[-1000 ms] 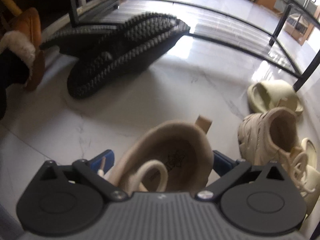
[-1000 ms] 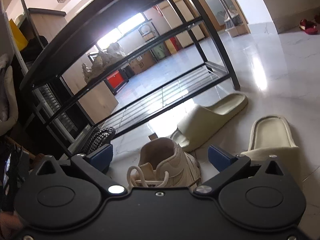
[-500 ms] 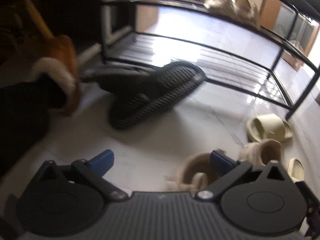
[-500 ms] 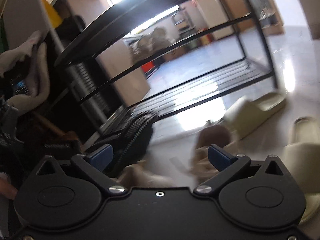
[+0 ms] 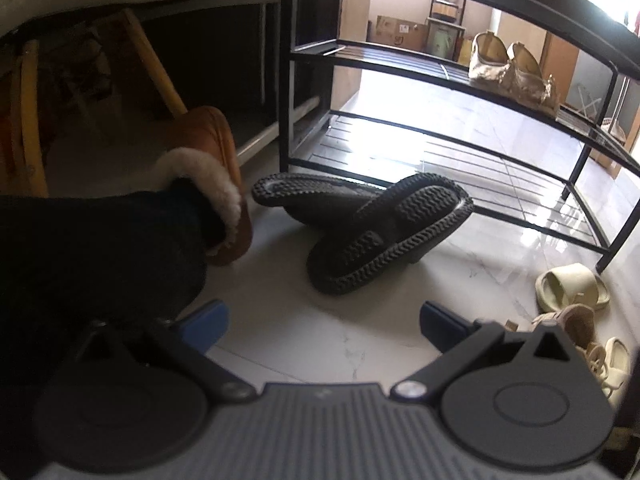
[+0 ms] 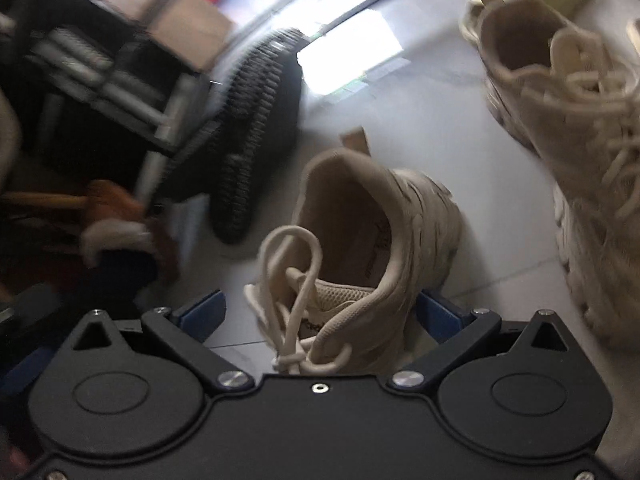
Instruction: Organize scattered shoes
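My left gripper (image 5: 324, 320) is open with only bare floor between its fingers. Ahead of it a pair of black ridged slippers (image 5: 380, 232) lies heaped in front of the black shoe rack (image 5: 440, 136). My right gripper (image 6: 320, 314) is open and low over a beige lace-up sneaker (image 6: 360, 248), whose body lies between the blue fingers (image 6: 200, 314). Its heel opening faces the camera. The matching sneaker (image 6: 568, 128) stands to the right, also seen as the beige sneaker (image 5: 572, 320). The right wrist view is motion-blurred.
A person's foot in a brown fur-lined slipper (image 5: 216, 160) is at the left, beside wooden chair legs (image 5: 152, 60). A cream slide (image 5: 572, 286) lies by the rack's right leg. A beige pair of shoes (image 5: 512, 68) sits on the rack's middle shelf. The black slippers (image 6: 256, 132) lie left of the sneaker.
My left gripper drew back and rose from the sneaker that sat between its fingers, turning toward the rack. My right gripper swung left and down onto that sneaker.
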`<state>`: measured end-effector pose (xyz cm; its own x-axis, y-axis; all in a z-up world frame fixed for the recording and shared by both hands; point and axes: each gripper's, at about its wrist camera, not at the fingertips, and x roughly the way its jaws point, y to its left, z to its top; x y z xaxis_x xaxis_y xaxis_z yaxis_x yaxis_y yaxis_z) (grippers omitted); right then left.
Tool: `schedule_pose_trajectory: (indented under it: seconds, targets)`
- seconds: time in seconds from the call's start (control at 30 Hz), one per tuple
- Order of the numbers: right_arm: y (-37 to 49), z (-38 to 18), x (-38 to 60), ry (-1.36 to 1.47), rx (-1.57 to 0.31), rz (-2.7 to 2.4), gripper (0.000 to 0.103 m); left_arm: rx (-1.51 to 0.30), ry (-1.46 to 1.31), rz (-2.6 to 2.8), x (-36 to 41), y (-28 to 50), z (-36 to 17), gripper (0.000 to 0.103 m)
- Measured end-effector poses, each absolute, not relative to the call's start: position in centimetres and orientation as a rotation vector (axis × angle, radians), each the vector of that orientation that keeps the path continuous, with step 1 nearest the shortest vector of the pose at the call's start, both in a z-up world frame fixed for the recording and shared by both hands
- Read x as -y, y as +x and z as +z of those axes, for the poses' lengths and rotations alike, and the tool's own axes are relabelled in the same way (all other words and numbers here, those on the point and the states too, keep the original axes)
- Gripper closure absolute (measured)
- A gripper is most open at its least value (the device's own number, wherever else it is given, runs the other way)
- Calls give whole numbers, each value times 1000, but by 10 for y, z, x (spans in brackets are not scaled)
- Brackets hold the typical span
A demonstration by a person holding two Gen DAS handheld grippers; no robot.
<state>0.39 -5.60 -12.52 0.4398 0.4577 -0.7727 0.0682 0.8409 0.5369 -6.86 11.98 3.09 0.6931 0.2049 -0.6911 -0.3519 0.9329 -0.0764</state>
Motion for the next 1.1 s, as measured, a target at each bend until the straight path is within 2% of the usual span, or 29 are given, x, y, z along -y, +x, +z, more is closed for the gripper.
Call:
schedule_pose_trajectory:
  seconds: [0.13,0.23,0.27,0.57,1.1]
  targets:
    - [4,-135,23,366,-1166,199,0,-737,-215,302,-118,-67,29,1]
    - [2,-144,11,302,-1213,209,9,-786,-260,278,-122,-64,22,1]
    - [1,-148,7,279,-1232,210,17,-795,-269,278,-123,-64,20,1]
    - [2,-150,19,195,-1274,301,21,-859,-337,276,-126,-60,10,1]
    - [29,-144,67,-21,-1127,365,26,-897,-400,254,-128,-61,4,1]
